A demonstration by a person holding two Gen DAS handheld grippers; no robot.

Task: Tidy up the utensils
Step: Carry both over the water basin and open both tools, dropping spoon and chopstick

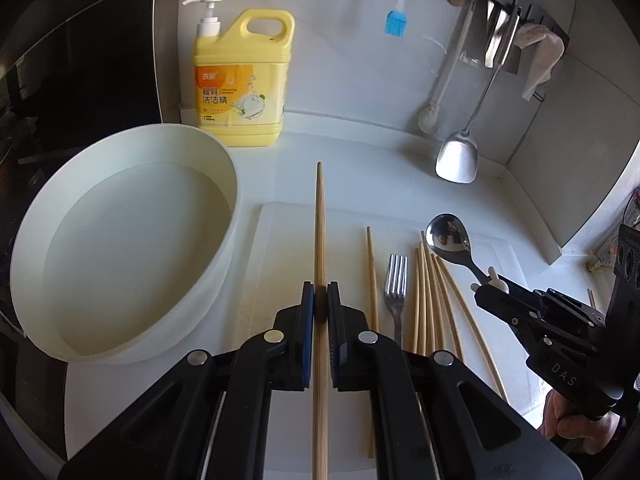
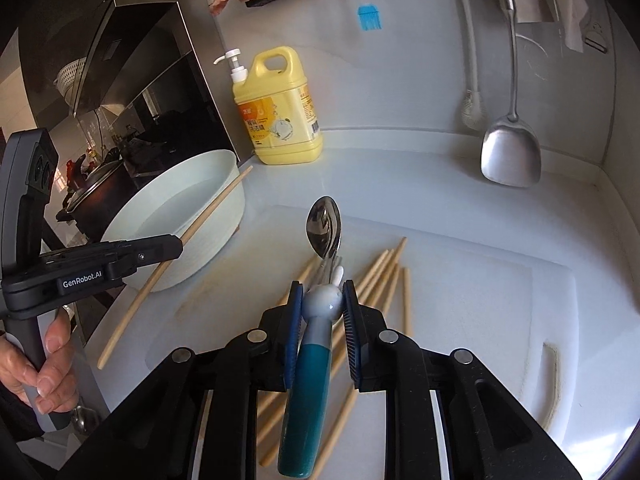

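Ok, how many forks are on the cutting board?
1: the fork lies on the cutting board between a lone chopstick and the chopstick bundle; the bundle could hide another.

Bare countertop (image 1: 360,148) is left between the white basin (image 1: 224,168) and the hanging steel spatula (image 1: 458,158). The back left is blocked by the yellow detergent jug (image 1: 240,92). The cutting board (image 2: 480,300) is covered toward its left by loose chopsticks (image 1: 430,300) and a fork (image 1: 395,280), and its right side is left free.

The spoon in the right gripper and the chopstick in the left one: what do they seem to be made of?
Spoon: polished metal bowl, mirror reflections; teal handle looks like plastic. Chopstick: pale, matte, probably bamboo or wood.
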